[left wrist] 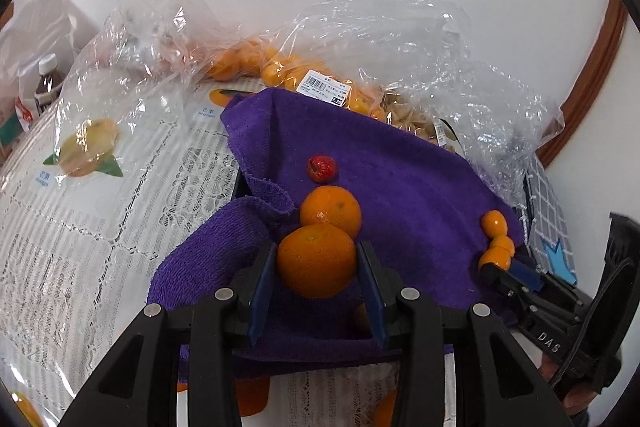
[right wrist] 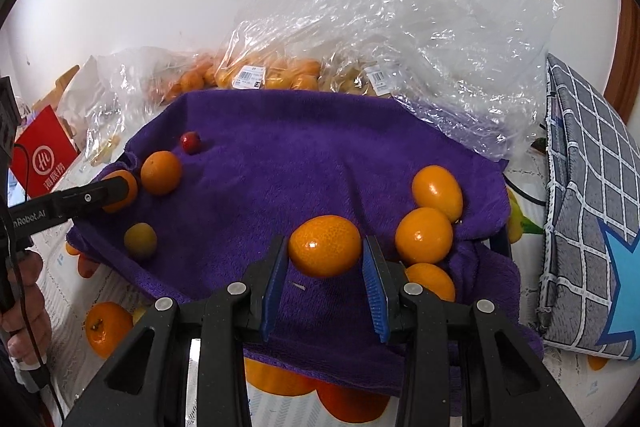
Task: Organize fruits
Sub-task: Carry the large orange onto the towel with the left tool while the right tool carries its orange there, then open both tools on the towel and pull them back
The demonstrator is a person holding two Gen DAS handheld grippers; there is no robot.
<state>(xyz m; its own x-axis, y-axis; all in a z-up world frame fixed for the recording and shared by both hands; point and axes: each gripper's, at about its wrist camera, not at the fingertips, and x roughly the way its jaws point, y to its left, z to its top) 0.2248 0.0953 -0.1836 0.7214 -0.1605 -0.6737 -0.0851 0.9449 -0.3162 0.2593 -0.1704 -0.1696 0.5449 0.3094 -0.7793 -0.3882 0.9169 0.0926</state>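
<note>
A purple towel [left wrist: 400, 179] lies over the table, also in the right wrist view [right wrist: 288, 155]. My left gripper [left wrist: 316, 267] is shut on an orange [left wrist: 316, 259] just above the towel, next to a second orange [left wrist: 331, 211] and a small red fruit [left wrist: 321, 168]. My right gripper [right wrist: 325, 259] is shut on a kumquat [right wrist: 325, 245], beside three more kumquats [right wrist: 424, 235] at the towel's right edge. A small green-yellow fruit [right wrist: 140, 240] lies on the towel's left part. The left gripper [right wrist: 116, 193] shows at the left of the right wrist view.
Clear plastic bags of oranges [left wrist: 280, 67] and other fruit [right wrist: 360, 67] stand behind the towel. A grey checked cloth [right wrist: 588, 211] lies at the right. Bottles [left wrist: 48, 83] stand far left. A lace tablecloth with printed fruit pictures [left wrist: 80, 187] covers the table.
</note>
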